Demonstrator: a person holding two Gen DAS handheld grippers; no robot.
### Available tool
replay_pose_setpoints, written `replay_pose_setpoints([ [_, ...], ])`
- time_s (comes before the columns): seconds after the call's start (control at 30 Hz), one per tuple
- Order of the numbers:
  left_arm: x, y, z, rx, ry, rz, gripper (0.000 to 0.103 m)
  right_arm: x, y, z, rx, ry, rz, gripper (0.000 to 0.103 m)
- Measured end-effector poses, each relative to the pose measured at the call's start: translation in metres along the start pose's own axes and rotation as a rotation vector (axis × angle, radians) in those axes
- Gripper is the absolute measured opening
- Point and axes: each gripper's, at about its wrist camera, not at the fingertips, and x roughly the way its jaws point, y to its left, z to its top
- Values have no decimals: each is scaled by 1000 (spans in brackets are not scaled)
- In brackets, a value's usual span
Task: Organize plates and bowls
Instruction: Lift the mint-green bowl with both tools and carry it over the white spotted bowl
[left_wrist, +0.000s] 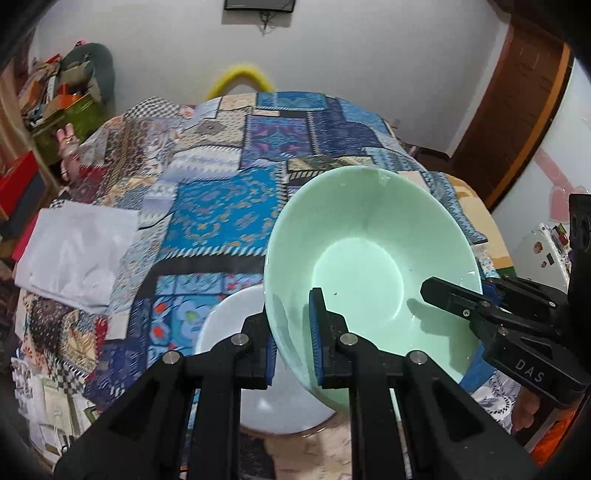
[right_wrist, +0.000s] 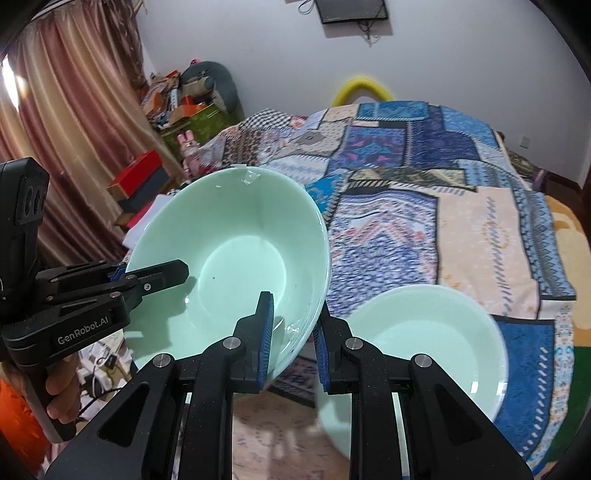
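Green bowl (left_wrist: 369, 258): you carry it in the air above the bed (left_wrist: 229, 206), tilted, its open side turned towards you.
Left claw (left_wrist: 295, 343): clamped narrow on the bowl's near rim, one pad inside and one outside.
Right claw (right_wrist: 293, 339): pinched on the opposite rim in the same way; in the left view it reaches in from the right (left_wrist: 454, 299).
Why two grips: the bowl looks wide, smooth and probably heavy, so I judge that a hold on both sides keeps it from swinging or slipping from a single pinch.
White bowl (left_wrist: 236, 332): lies on the quilt just below and partly behind the green one.
Second pale bowl (right_wrist: 428, 350): rests on the quilt beside your right claw, likely the place to nest or stack.
In the way: a folded white cloth (left_wrist: 77, 254) lies on the bed's left side, well apart from the bowls; boxes (right_wrist: 140, 177) and clutter stand beyond the bed by the curtain (right_wrist: 66, 110).
Risk: the soft quilt may let a set-down bowl tip.
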Motion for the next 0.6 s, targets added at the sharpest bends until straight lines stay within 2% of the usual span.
replay_pose_setpoints([
  [0.3,1,32,-23,-25,30,33,15,24,27,-9,-30,56,36,19],
  [0.6,13,47,-36,-48,65,37,15,39,31,-20,-13,96,53,19],
])
